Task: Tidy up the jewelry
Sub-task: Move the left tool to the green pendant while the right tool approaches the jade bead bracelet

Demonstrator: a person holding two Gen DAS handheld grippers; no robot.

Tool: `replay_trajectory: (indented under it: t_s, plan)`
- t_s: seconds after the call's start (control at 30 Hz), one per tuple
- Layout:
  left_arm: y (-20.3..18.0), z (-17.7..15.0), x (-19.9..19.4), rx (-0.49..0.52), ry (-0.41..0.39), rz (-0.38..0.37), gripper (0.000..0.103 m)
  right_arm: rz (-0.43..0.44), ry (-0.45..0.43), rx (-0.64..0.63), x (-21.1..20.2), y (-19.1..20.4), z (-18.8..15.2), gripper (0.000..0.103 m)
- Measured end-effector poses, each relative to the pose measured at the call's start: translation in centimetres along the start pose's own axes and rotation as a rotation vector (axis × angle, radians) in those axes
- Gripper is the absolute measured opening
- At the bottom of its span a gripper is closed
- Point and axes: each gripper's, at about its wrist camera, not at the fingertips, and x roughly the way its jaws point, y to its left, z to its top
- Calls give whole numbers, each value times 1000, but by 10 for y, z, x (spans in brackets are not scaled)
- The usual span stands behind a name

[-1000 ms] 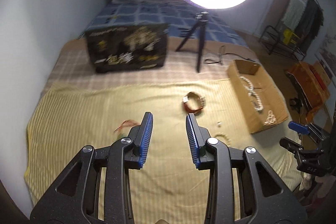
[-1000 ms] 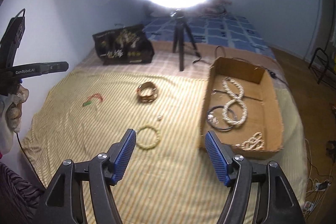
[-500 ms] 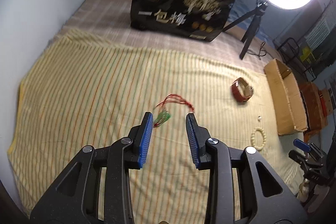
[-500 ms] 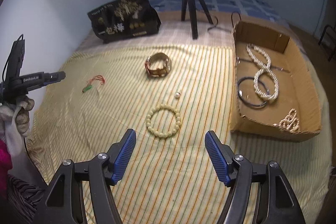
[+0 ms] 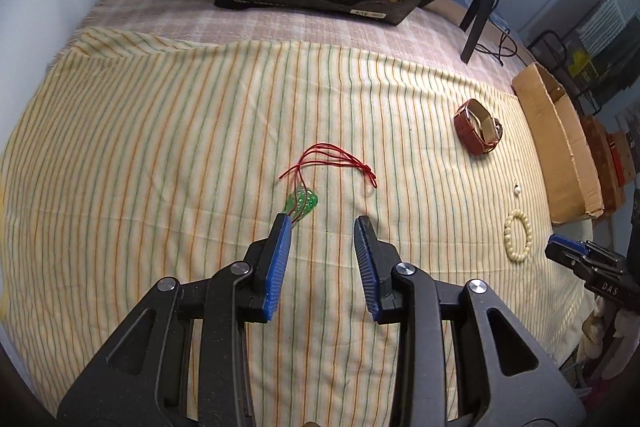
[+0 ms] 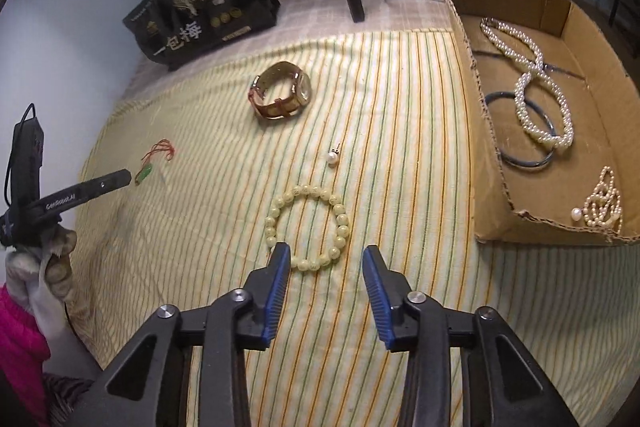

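risk sits with both grabs. left gripper (image 5: 322, 223), open and empty, has the green pendant (image 5: 302, 203) at its 11 o'clock and could snag only red cord. right gripper (image 6: 325, 251) is closing with nothing pinched; bead bracelet (image 6: 307, 227) at 12 o'clock may slide away.

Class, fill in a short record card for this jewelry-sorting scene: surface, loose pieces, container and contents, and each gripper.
surface: striped cloth on a bed
loose pieces: bead bracelet, watch, single pearl, green pendant on red cord
container: cardboard box
box contents: pearl necklace, dark bangle, small pearl cluster
left gripper: open, nothing held, just short of the pendant
right gripper: jaws closing, over the bracelet's near edge, not gripping it
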Motion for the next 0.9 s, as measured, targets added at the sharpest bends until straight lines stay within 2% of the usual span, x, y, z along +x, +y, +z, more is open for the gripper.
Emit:
replay_trajectory:
  t_s: [0.4, 0.7, 0.8, 0.9]
  plan:
    - [1, 11, 16, 7, 14, 31, 32, -32, 40, -1, 22, 4, 3, 33]
    - [5, 16, 34, 35, 43, 85, 32, -61, 47, -11, 29, 6, 8, 30]
    - [0, 14, 37, 65, 31, 114, 28, -70, 48, -14, 33, 6, 7, 25]
    - [-4, 11, 38, 88, 20, 138, 16, -85, 38, -23, 37, 8, 7, 16]
